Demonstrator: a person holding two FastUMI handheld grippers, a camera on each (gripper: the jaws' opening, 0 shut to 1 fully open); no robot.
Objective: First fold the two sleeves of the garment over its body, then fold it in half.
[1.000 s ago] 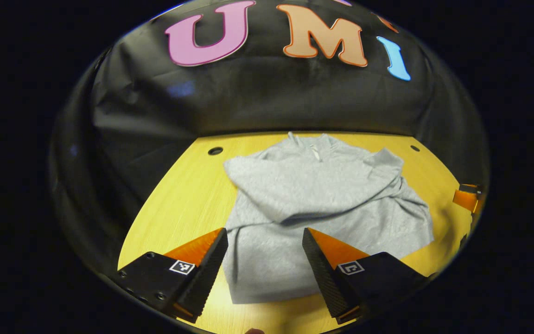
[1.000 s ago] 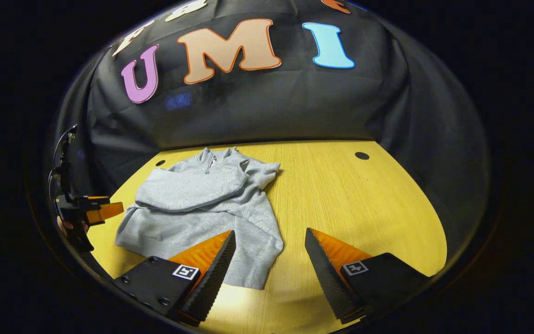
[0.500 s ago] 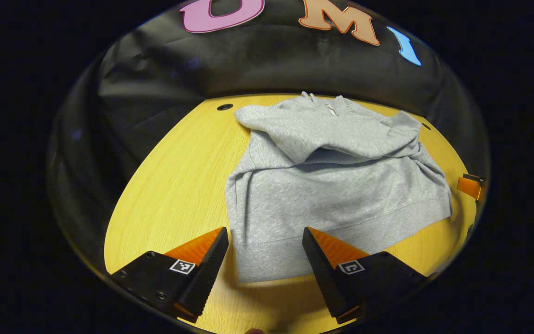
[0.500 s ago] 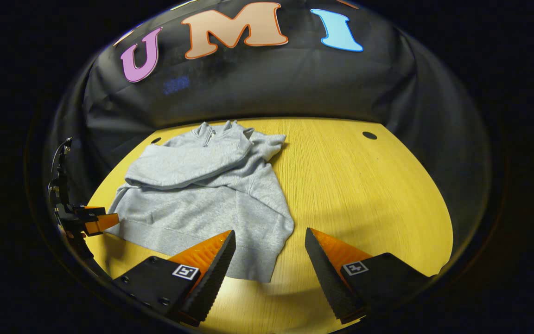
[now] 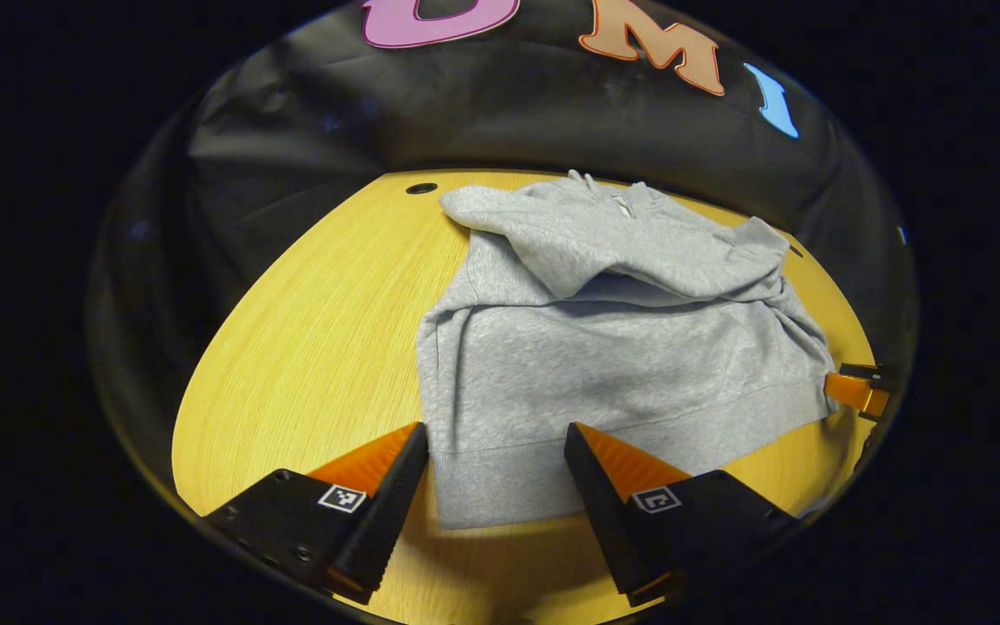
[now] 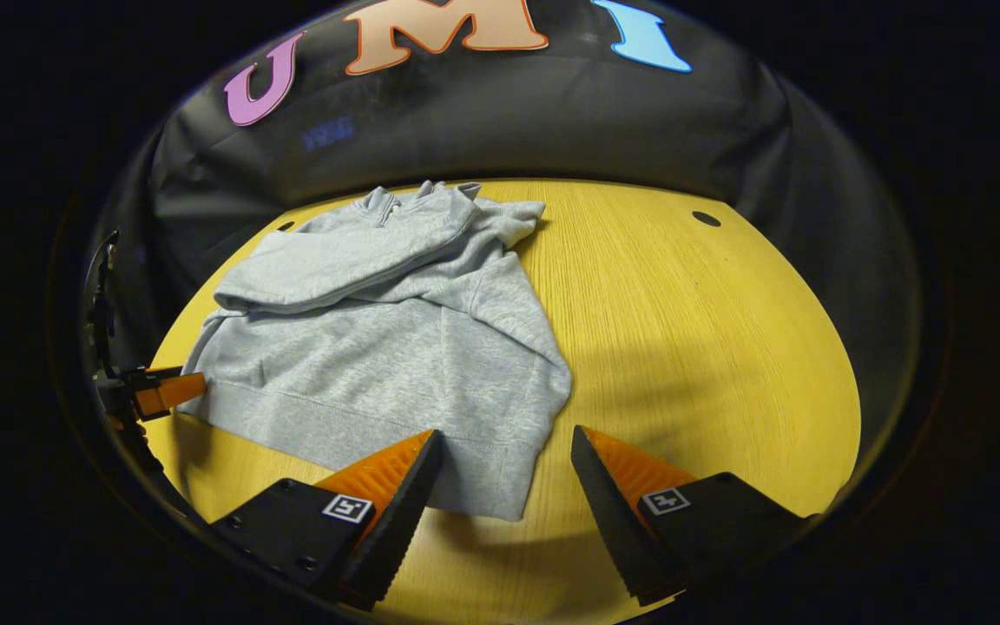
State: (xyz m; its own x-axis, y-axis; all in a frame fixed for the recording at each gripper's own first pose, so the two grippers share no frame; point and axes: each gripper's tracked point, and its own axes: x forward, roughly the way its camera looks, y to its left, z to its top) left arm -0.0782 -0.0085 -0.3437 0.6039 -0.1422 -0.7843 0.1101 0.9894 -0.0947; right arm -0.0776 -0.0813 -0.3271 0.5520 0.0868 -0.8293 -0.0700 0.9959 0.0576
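A grey zip-neck sweatshirt (image 5: 613,347) (image 6: 387,347) lies flat on the yellow wooden table (image 5: 318,347), collar toward the wall. Both sleeves (image 5: 604,243) (image 6: 352,260) are laid across its chest. In the left gripper view, my left gripper (image 5: 496,447) stands open just above the hem's near left corner, touching nothing. In the right gripper view, my right gripper (image 6: 504,451) hangs open over the hem's right corner, with bare table under its right finger. The left gripper (image 6: 161,392) also shows at the far left of that view, by the hem's other corner.
Two round cable holes (image 6: 706,218) (image 5: 420,187) sit in the table near the back wall. Bare tabletop (image 6: 682,330) spreads to the right of the sweatshirt and a strip lies to its left. The black cloth wall rises close behind the collar.
Both grippers have dropped lower and come in toward the hem, so the sweatshirt looks larger and nearer. Both stayed open. The garment itself has not moved.
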